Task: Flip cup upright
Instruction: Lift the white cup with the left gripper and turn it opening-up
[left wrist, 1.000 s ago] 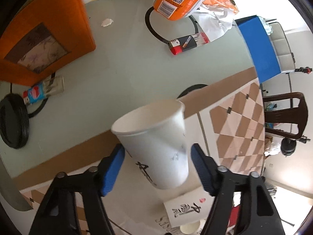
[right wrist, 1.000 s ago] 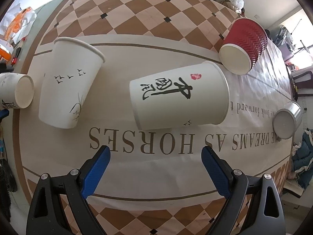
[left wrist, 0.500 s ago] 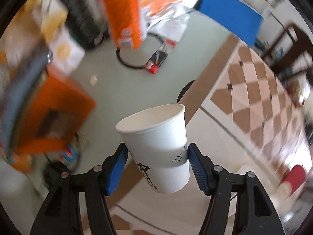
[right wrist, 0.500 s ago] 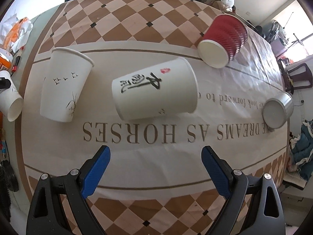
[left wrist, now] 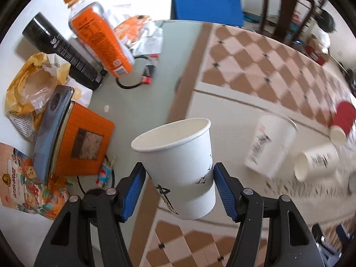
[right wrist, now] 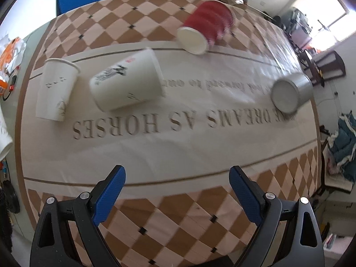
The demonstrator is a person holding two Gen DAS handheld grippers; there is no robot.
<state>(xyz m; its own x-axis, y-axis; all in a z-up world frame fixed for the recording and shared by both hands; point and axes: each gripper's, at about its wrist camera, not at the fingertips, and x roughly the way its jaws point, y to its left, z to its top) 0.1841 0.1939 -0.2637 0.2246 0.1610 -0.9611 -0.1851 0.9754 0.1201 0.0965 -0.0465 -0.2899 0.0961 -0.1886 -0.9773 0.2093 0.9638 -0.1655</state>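
Note:
My left gripper (left wrist: 179,189) is shut on a white paper cup (left wrist: 180,166) with small birds printed on it. The cup is nearly upright, mouth up, held above the table's left edge; its rim shows at the far left of the right wrist view (right wrist: 4,142). My right gripper (right wrist: 176,194) is open and empty above the near part of the tablecloth (right wrist: 178,151). On the cloth an upright white cup (right wrist: 56,89) stands at the left, a white cup with black calligraphy (right wrist: 126,82) lies on its side beside it, and a red ribbed cup (right wrist: 205,25) lies further back.
A metal cup (right wrist: 289,93) lies on its side at the right. Left of the cloth stand an orange box (left wrist: 82,142), an orange bottle (left wrist: 100,33), a black cylinder (left wrist: 62,49) and snack bags (left wrist: 24,89). A blue box (left wrist: 207,6) is at the back.
My left gripper has swung round with its cup, turning the cup more upright. My right gripper has pulled back from the calligraphy cup, staying open.

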